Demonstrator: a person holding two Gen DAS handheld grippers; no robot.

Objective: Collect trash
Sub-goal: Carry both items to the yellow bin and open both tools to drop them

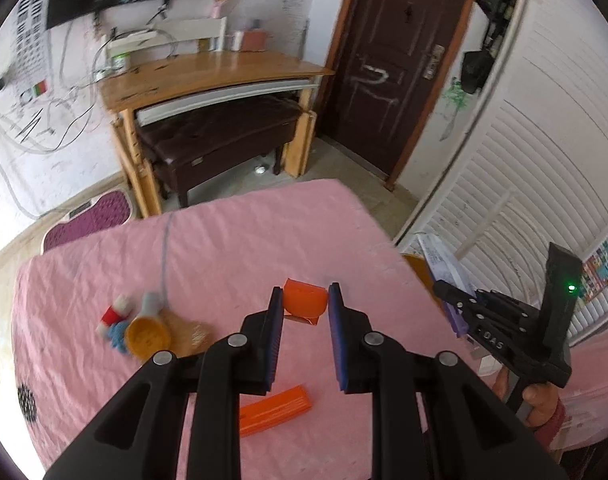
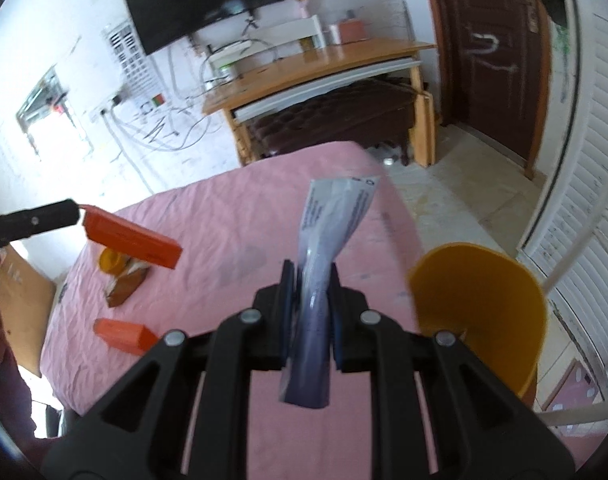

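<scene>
Left gripper [image 1: 305, 304]: clamped on an orange box [image 1: 306, 301], held by one end at the centre of the left wrist view; in the right wrist view the box juts out long and flat at the left edge, clear of the bed.
Right gripper [image 2: 311, 280]: pressed together on a purple packet [image 2: 322, 264], centre of its frame, the printed top fanning out above the pads.
Bin [image 2: 480, 312]: yellow, open-topped, lower right of the right wrist view, just beside the bed's edge.
Bed [image 1: 231, 240]: pink sheet; a second orange box [image 1: 273, 410] lies at lower centre of the left view, a yellow lid [image 1: 147, 336] and a small knitted toy [image 1: 115, 322] at lower left.
Box handling: looks like light cardboard, stiff but crushable; gripped at one end it may tip, so a hold nearer the middle seems safer.
Packet handling: soft, thin, probably slick film; it crumples at the pinch and could slip, so grip it across the bunched waist.
Step, judged: both pieces appear bound for the bin.
</scene>
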